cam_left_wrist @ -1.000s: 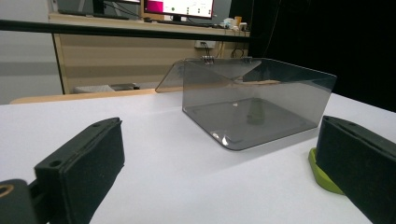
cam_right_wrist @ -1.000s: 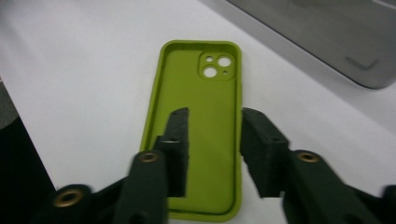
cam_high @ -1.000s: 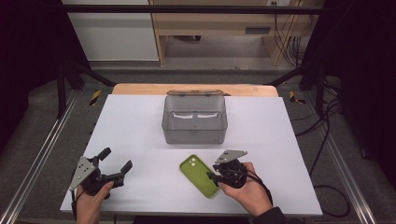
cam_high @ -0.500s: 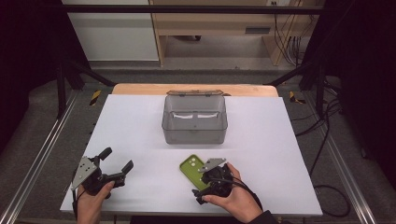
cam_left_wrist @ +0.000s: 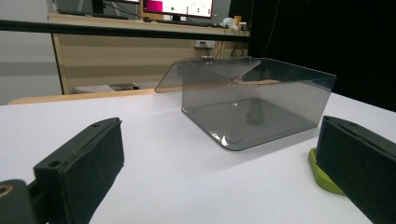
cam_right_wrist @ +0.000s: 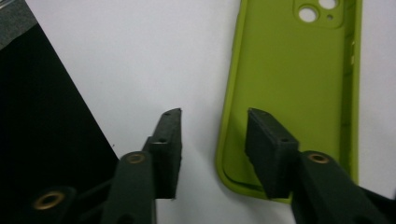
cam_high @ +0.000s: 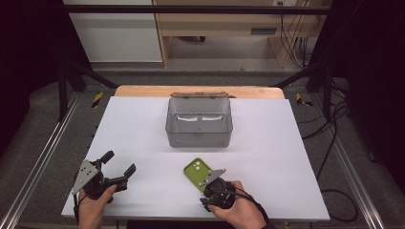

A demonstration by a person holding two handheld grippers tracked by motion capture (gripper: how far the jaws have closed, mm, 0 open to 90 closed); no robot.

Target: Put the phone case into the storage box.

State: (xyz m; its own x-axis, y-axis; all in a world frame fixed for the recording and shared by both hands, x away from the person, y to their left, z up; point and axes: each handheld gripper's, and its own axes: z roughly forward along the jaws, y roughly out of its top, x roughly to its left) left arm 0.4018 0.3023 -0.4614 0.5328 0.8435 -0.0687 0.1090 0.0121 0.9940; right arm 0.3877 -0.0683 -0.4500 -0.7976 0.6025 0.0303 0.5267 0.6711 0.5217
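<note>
Right gripper (cam_right_wrist: 212,154), jaws just closing but not yet gripping, is straddling the side wall of the light, floppy, lime-green silicone phone case (cam_right_wrist: 289,93) lower-centre, a good thin pinch point; left gripper (cam_left_wrist: 224,182) is idling released.

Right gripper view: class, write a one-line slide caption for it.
Right gripper straddles the near side wall of a green phone case lying open side up on the white table, pads not yet touching.

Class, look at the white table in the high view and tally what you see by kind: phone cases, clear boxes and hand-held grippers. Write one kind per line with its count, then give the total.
Green phone case: 1
Clear grey box with its lid open: 1
Hand-held grippers, the left gripper and the right gripper: 2
Total: 4
</note>
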